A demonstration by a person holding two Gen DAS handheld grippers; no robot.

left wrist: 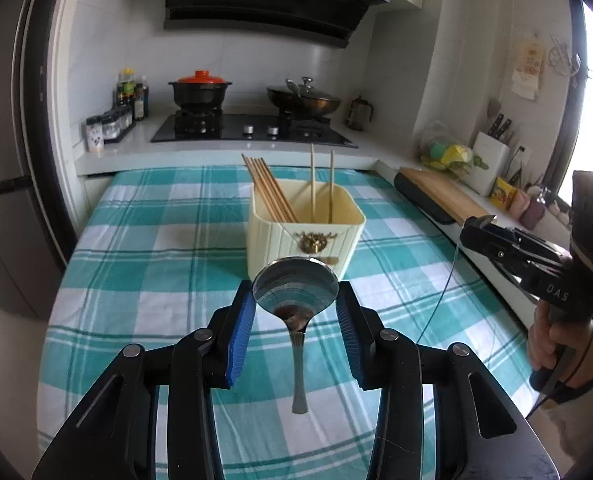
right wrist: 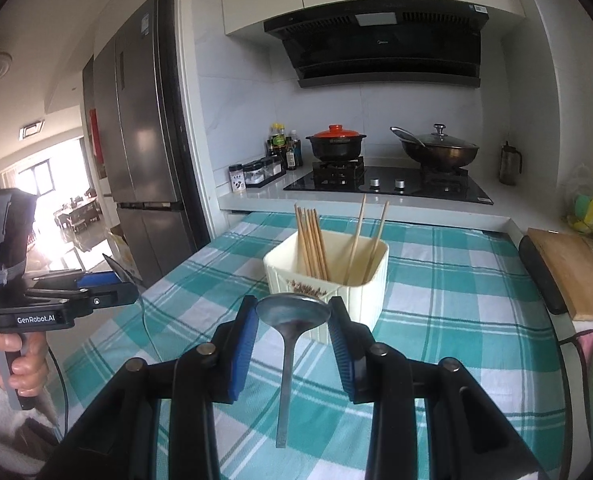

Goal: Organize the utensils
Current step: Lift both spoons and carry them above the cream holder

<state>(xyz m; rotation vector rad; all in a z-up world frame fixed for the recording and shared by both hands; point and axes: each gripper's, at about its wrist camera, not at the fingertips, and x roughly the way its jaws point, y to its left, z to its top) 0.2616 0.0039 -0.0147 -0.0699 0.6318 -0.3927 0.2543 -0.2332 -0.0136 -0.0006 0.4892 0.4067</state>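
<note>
My left tongs [left wrist: 296, 300] pinch a steel spoon [left wrist: 296, 292] by its bowl; right tongs [right wrist: 293, 312] pinch another spoon [right wrist: 292, 310]. Both hang before the cream chopstick holder [left wrist: 308, 236] on the table [left wrist: 136, 280], its base hidden.

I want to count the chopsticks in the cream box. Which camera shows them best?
The right wrist view: the chopsticks stand fanned apart in the cream box, with two more apart. The left wrist view shows the bunch overlapping, harder to count.
</note>
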